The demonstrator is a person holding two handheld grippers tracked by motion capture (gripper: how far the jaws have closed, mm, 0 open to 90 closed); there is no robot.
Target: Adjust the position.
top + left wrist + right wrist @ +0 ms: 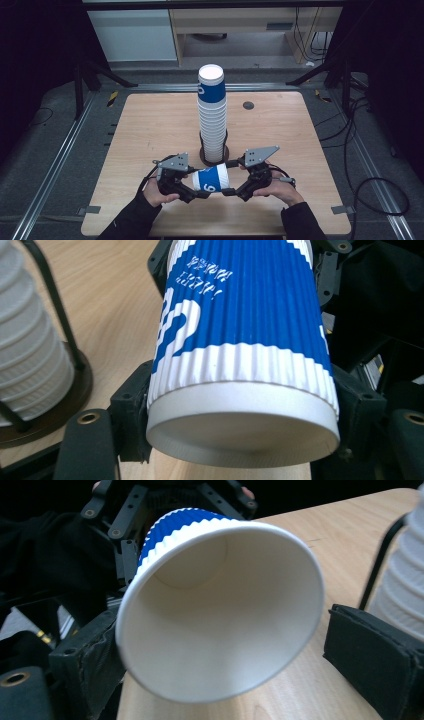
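A blue-and-white ribbed paper cup lies on its side in the air just above the near middle of the light wooden table, held between the two grippers. Its closed base points toward the person's left and its open mouth toward the right. The left gripper clamps the cup near its base: in the left gripper view both black jaws press against the cup's white lower band on either side. The right gripper sits at the cup's mouth; in the right gripper view the white rim rests against one jaw, while the other jaw stands apart from it, so the tongs are wide. Just behind the cup rises a tall stack of matching paper cups in a black wire holder.
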